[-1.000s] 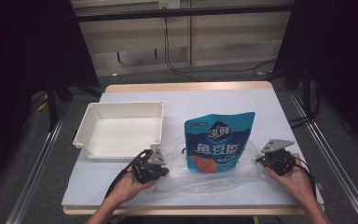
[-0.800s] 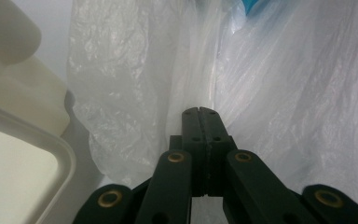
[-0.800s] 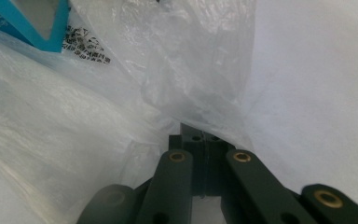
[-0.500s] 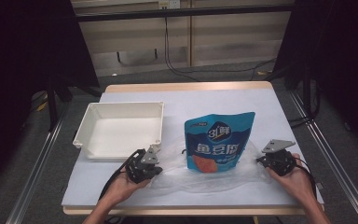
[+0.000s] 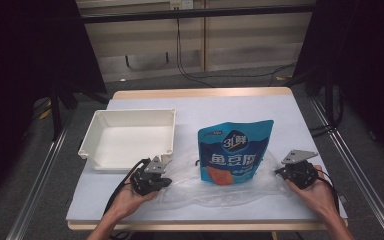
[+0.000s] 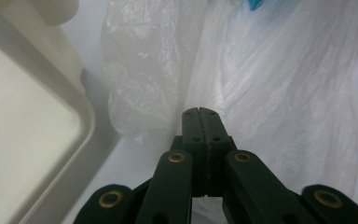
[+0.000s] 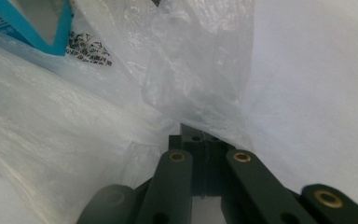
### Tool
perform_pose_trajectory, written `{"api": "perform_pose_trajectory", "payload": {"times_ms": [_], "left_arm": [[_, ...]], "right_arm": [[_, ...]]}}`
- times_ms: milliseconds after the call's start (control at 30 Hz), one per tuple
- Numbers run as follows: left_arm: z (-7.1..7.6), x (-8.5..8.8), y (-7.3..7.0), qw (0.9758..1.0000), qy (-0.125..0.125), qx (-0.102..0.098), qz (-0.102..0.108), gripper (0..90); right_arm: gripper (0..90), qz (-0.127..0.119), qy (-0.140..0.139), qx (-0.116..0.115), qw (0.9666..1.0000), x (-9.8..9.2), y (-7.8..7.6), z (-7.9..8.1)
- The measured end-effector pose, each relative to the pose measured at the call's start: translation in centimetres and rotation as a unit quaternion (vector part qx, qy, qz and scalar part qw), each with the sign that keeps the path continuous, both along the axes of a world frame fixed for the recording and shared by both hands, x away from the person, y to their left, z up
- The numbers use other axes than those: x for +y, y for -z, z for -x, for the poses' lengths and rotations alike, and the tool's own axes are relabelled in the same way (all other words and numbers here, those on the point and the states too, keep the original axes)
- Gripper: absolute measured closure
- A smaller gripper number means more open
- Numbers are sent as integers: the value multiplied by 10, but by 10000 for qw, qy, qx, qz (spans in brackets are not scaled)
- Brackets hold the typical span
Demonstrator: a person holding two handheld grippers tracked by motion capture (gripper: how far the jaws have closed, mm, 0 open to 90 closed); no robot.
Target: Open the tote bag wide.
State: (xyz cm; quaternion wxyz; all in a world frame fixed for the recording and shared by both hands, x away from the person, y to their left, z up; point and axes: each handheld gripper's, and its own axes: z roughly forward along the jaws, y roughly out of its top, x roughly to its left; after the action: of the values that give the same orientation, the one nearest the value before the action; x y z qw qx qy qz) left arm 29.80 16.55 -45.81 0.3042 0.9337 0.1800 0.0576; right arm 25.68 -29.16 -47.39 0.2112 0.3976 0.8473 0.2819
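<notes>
A blue snack pouch (image 5: 235, 152) lies flat at the table's middle, its lower part on a crumpled clear plastic bag (image 5: 190, 187). My left gripper (image 5: 167, 180) is at the bag's left edge, just in front of the white tray (image 5: 135, 111). In the left gripper view its jaws (image 6: 199, 113) are pressed together, and the film's (image 6: 279, 93) folds run into the tips. My right gripper (image 5: 279, 172) is at the bag's right edge. Its shut tips (image 7: 200, 133) sit under a flap of the film (image 7: 200, 70), beside the pouch corner (image 7: 23, 23).
The empty tray's rounded rim (image 6: 86, 121) is close on the left of my left gripper. Bare white tabletop (image 5: 220, 107) stretches behind the pouch and to the right of the bag (image 7: 317, 93). The table's front edge runs under both forearms.
My left gripper has shifted slightly left, toward the tray's front corner. The right gripper and the pouch have stayed where they were.
</notes>
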Motion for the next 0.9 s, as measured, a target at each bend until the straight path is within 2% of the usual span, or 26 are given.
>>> {"api": "perform_pose_trajectory", "payload": {"times_ms": [33, 67, 100, 167, 200, 333, 367, 433, 567, 667, 700, 800, 900], "left_arm": [[4, -3, 2, 9993, -213, 29, 313, 900], [6, -6, 0, 9991, -205, -11, 375, 900], [6, -6, 0, 9991, -205, -11, 375, 900], [8, -7, -4, 9986, -167, 19, 505, 900], [10, -8, -7, 9987, -143, -79, 491, 900], [14, -10, -14, 9964, -142, -86, 835, 893], [14, -11, -17, 9964, -127, -81, 838, 889], [15, -12, -18, 9951, -93, -65, 978, 878], [19, -17, -23, 9933, 5, -87, 1153, 877], [21, -22, -26, 9922, 53, -43, 1244, 877], [22, -24, -26, 9911, 66, -38, 1331, 877], [25, -33, -26, 9918, 122, -35, 1272, 877], [26, -43, -25, 9905, 191, -5, 1362, 877]], "right_arm": [[900, -59, 2, 22, 10000, 0, -1, 1], [900, -185, -37, -11, 9998, 0, -3, 4], [900, -185, -37, -11, 9998, 0, -3, 4], [900, -362, -89, -110, 9992, -1, -6, 5], [900, -476, -84, -122, 9988, 0, -8, 7], [884, -869, -261, -292, 9954, 3, -18, 12], [879, -942, -274, -317, 9947, 3, -21, 13], [872, -1095, -346, -377, 9927, 7, -26, 17], [879, -1154, -446, -447, 9913, 13, -31, 21], [894, -1293, -538, -501, 9889, 18, -37, 24], [900, -1320, -585, -509, 9882, 20, -39, 26], [900, -1349, -603, -492, 9878, 22, -40, 28], [900, -1334, -672, -450, 9878, 26, -40, 31]]}}
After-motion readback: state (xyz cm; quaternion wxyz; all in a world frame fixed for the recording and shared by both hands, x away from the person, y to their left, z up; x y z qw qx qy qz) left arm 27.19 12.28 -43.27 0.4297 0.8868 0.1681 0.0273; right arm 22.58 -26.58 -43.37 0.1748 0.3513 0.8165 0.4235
